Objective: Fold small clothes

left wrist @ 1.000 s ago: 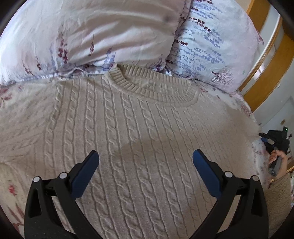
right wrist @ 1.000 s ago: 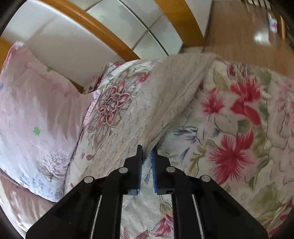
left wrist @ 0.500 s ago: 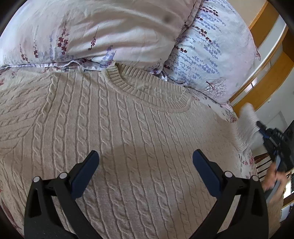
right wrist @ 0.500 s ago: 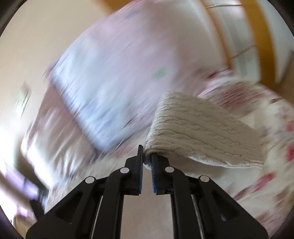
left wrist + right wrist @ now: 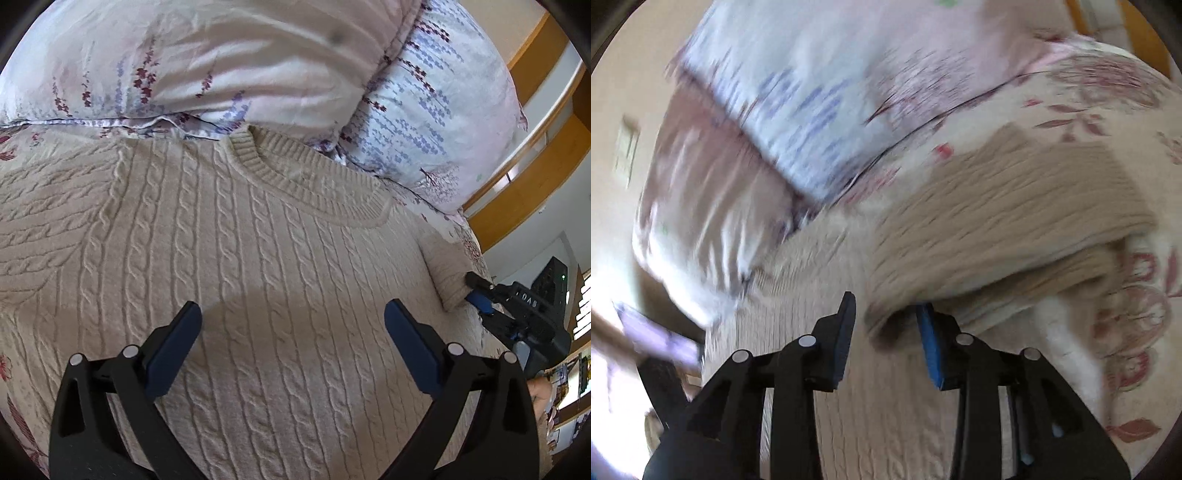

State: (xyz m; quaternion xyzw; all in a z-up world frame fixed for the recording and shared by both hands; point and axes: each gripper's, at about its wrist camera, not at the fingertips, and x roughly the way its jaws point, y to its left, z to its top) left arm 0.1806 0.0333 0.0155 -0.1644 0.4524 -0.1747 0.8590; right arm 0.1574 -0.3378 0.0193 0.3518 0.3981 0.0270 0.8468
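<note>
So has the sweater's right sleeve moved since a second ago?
Yes. The sleeve has been carried in from the bed's edge and now lies folded onto the sweater body, below the blue-flowered pillow; the right tool has opened.

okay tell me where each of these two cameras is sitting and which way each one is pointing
Left wrist: above the cream cable-knit sweater, facing the floral pillows; open left gripper shows, and right gripper at the folded sleeve.
Right wrist: low over the bed, blurred, facing that sleeve; right gripper parted.
Shared: sweater, pillows, right gripper.
</note>
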